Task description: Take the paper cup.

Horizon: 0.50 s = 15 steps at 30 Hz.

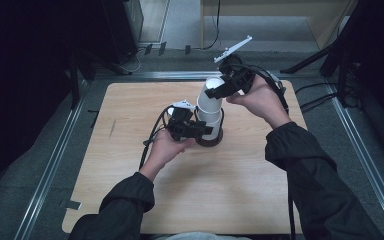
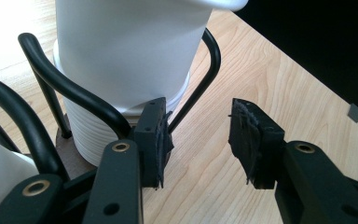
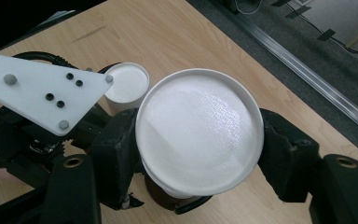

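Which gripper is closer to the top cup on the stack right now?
Right. The right gripper has its jaws clamped on the top cup just under its rim. The left gripper sits lower, open beside the black wire holder at the stack's base.

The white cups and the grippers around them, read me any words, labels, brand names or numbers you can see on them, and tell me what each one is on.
None: no readable text in any view.
The white cups are plain.
The wire holder is bare.
The table is bare wood.
The white plate on the left gripper carries only dots.
The right gripper has no lettering.
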Available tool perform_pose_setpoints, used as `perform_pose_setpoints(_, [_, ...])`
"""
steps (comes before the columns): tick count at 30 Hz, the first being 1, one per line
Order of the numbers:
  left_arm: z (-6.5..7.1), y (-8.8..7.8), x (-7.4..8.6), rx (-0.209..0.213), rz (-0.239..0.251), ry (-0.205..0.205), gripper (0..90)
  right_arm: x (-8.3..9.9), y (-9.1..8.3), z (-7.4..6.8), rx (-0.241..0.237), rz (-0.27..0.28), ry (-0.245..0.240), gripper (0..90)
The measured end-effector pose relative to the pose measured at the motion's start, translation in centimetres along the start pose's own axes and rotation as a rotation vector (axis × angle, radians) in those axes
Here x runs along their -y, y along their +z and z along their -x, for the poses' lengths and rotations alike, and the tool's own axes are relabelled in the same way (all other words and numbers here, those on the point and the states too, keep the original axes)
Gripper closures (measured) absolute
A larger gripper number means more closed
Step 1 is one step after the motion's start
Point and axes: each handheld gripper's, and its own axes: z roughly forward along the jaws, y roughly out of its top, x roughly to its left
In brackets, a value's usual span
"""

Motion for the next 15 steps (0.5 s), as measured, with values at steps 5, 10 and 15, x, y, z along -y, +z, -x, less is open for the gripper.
perform_pose_setpoints(5, [0.1, -0.2, -0.1, 0.007, -0.005, -0.012, 50.5, -0.4, -0.7, -0.1, 0.003, 0.005, -0.004, 35.1])
perform_pose_setpoints(10, [0.2, -0.6, -0.1, 0.022, -0.01, -0.031, 48.3, -0.6, -1.1, -0.2, 0.005, -0.003, -0.003, 35.1])
perform_pose_setpoints(15, [0.4, -1.0, -0.2, 0.035, -0.012, -0.032, 45.5, -0.7, -2.2, -0.1, -0.001, 0.005, 0.006, 35.1])
